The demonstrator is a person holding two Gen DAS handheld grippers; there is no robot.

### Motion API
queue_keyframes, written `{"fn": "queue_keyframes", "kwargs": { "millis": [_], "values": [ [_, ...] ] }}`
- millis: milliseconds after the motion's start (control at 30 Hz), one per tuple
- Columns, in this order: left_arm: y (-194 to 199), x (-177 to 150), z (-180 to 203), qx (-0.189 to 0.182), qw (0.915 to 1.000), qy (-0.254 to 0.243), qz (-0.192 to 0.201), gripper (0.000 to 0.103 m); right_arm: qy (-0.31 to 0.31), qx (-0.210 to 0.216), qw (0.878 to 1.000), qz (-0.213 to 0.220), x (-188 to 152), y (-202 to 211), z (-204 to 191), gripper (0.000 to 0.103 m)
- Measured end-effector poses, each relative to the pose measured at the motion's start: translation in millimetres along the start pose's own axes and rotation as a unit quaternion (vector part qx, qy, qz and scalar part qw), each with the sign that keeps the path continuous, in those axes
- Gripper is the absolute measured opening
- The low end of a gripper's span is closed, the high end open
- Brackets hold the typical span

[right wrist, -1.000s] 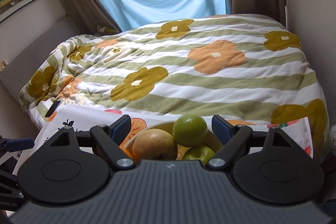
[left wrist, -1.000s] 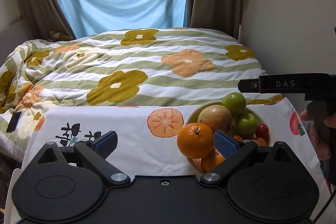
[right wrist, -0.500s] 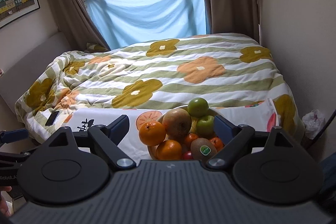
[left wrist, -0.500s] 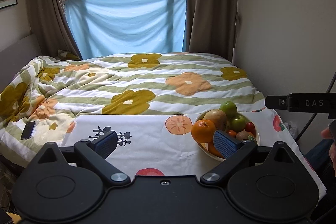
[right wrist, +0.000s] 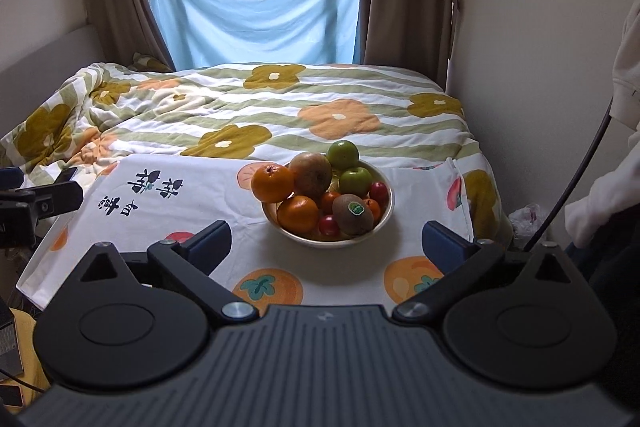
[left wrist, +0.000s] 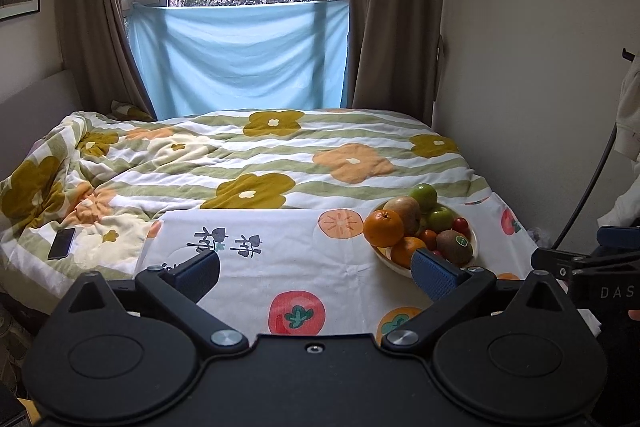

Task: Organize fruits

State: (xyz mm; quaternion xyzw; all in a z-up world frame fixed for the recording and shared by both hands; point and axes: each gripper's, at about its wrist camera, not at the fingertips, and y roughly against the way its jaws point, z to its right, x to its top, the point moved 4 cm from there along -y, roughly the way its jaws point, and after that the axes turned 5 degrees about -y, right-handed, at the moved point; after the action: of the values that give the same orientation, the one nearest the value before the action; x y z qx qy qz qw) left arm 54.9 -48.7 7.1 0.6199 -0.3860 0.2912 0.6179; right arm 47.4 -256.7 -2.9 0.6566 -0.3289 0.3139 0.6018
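Note:
A pale bowl [right wrist: 387, 203] heaped with fruit stands on a white cloth with persimmon prints [right wrist: 180, 203]. In it lie two oranges [right wrist: 272, 183], a brownish pear [right wrist: 311, 174], two green apples [right wrist: 343, 154], a kiwi with a sticker [right wrist: 352, 214] and small red tomatoes [right wrist: 329, 225]. My right gripper [right wrist: 327, 245] hangs open just short of the bowl, nothing between its pads. In the left wrist view the bowl [left wrist: 475, 239] sits to the right. My left gripper [left wrist: 316, 275] is open and empty over bare cloth, its right pad [left wrist: 434, 277] overlapping the bowl's near rim.
Behind the cloth spreads a bed with a flowered quilt [right wrist: 280, 107], a phone [left wrist: 62, 243] lying on its left side. A wall runs along the right. A person's white sleeve [right wrist: 600, 203] and a dark cable [right wrist: 580, 179] are at the right edge.
Both grippers have drawn back and up from the bowl, which now looks smaller and farther off. More of the cloth shows. The right jaws have spread slightly wider.

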Motion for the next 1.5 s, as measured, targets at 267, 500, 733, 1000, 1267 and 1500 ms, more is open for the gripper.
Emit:
{"fn": "queue_keyframes", "kwargs": {
  "millis": [267,500,733,1000,1267,1500],
  "values": [
    [6,-8,-1,0.006,0.9997,-0.025,0.003,0.103,-0.021,-0.014,1.000,-0.012,-11,8,0,0.103],
    [3,-12,-2,-0.001,0.9996,-0.027,-0.002,0.103,-0.024,-0.015,0.999,-0.020,-12,4,-1,0.103],
    [0,-12,-6,-0.001,0.9997,-0.024,-0.005,0.103,-0.021,-0.016,0.999,-0.026,-12,-1,-4,0.103],
    [-3,-13,-7,0.001,0.9998,-0.020,-0.009,0.103,-0.019,-0.013,0.999,-0.031,-10,-6,-6,0.103],
    [-5,-13,-6,0.002,0.9997,-0.019,-0.011,0.103,-0.026,-0.018,0.999,-0.038,-10,-10,-4,0.103],
    [-6,-14,-5,0.004,0.9997,-0.023,-0.011,0.103,-0.028,-0.020,0.999,-0.039,-10,-11,-4,0.103]
  ]
}}
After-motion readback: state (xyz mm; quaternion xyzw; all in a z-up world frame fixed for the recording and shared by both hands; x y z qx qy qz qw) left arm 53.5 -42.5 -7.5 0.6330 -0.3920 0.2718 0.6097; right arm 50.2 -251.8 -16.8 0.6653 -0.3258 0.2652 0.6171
